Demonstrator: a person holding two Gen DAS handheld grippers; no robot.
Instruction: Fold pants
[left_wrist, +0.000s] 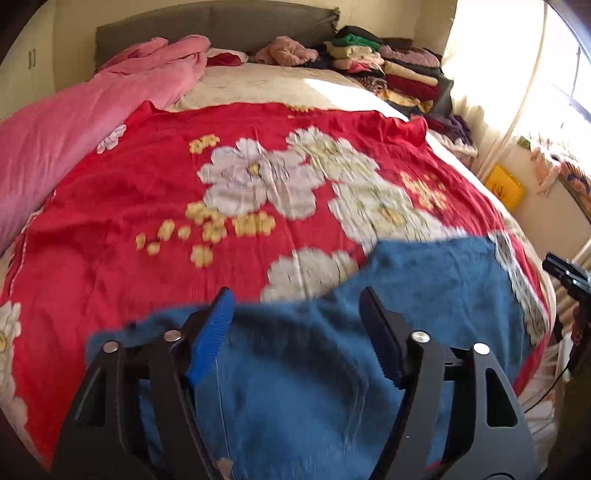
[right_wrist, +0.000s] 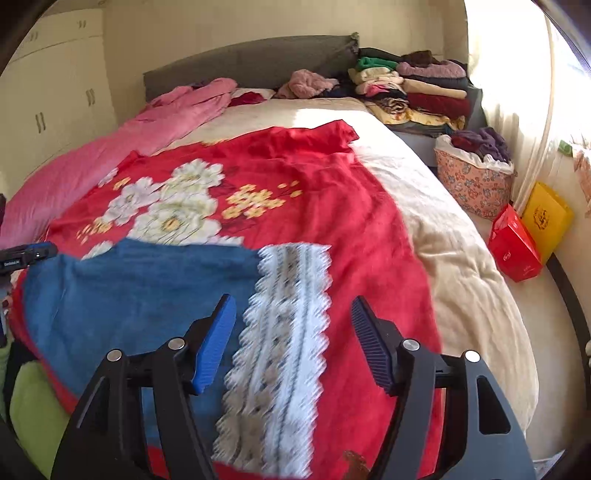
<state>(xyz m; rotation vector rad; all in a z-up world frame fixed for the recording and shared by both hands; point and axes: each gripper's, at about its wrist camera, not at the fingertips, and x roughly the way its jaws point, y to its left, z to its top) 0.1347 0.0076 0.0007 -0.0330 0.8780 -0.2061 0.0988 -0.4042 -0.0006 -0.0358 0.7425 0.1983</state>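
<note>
Right now I count one pair of blue pants (left_wrist: 295, 369) on the bed, lying on the single red flowered blanket (left_wrist: 147, 206) near the bed's near edge, long axis running across the bed, parallel to that edge. One white lace-edged strip (right_wrist: 284, 332) lies just beside the pants' right end. My left hand-held gripper (left_wrist: 297, 332) hangs above the pants, jaws apart, nothing clamped. My right hand-held gripper (right_wrist: 293, 339) is likewise spread over the lace strip, empty.
</note>
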